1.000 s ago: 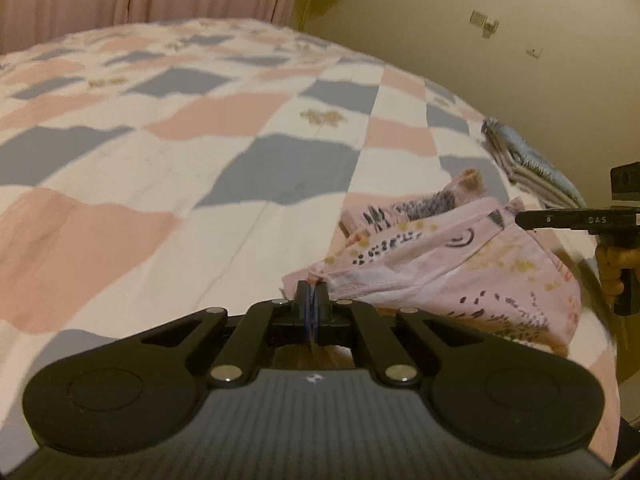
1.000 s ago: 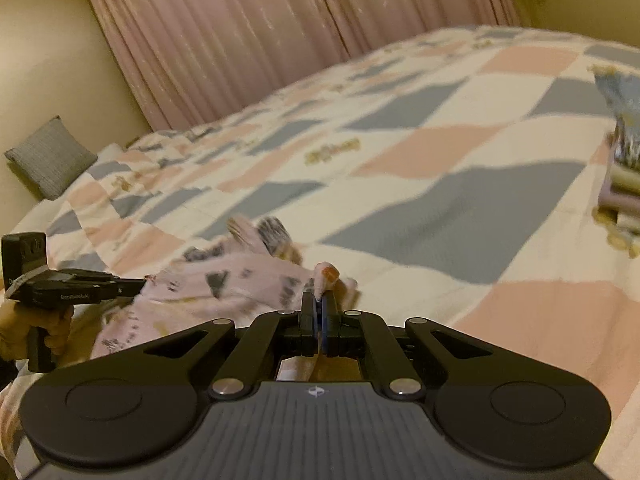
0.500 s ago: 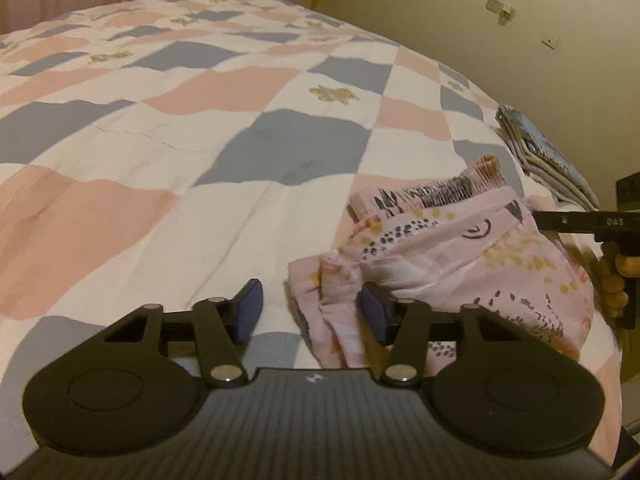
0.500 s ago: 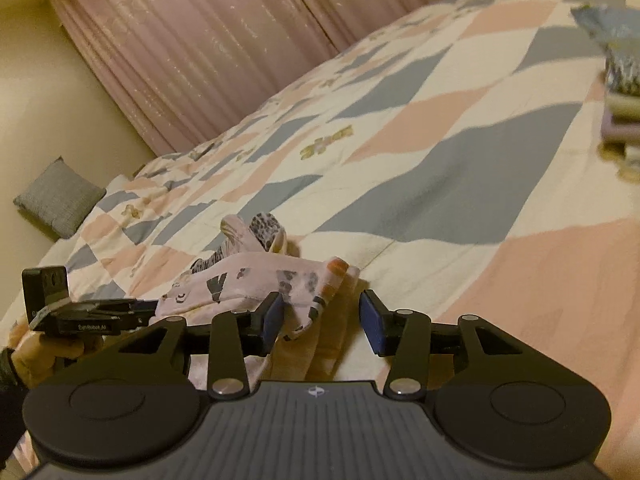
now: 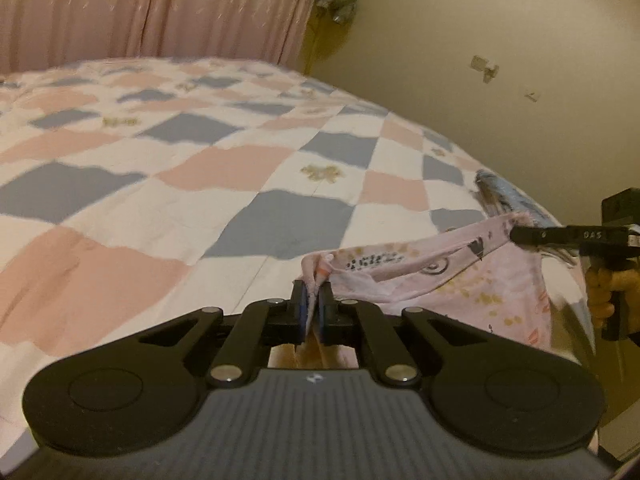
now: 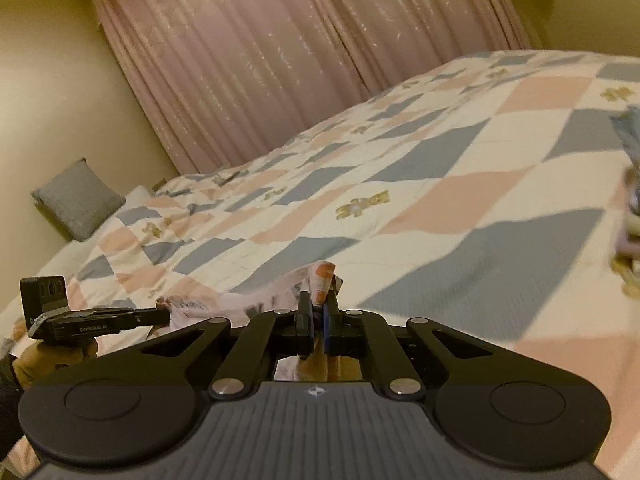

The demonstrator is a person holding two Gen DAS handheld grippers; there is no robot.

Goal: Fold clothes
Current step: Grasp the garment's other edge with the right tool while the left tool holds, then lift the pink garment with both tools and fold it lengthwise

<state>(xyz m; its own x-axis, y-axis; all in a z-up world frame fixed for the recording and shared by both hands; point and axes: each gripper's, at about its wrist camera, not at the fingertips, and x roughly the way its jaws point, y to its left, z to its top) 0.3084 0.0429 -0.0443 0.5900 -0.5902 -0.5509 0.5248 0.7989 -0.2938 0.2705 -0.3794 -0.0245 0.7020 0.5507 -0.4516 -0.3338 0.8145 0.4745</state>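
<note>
A pale pink patterned garment (image 5: pixel 460 280) hangs stretched above the checked bedspread (image 5: pixel 200 200). My left gripper (image 5: pixel 313 300) is shut on one corner of it. The right gripper (image 5: pixel 516 235) shows at the right of the left wrist view, pinching the opposite corner. In the right wrist view my right gripper (image 6: pixel 316 304) is shut on a bunched corner of the garment (image 6: pixel 320 276). The left gripper (image 6: pixel 162 316) shows at the left there, held by a hand (image 6: pixel 44 360), with cloth at its tip. The garment's lower part is hidden behind the gripper bodies.
A stack of folded clothes (image 5: pixel 508 200) lies on the bed's right edge, also blurred at the edge (image 6: pixel 630 220) of the right wrist view. Pink curtains (image 6: pixel 300 60) hang behind the bed. A grey cushion (image 6: pixel 78 200) leans by the wall. The yellow wall (image 5: pixel 480 60) stands close on the right.
Both grippers went from shut to open half a second ago and have now shut again on the garment's corners. The garment has been lifted off the bed and pulled taut between them.
</note>
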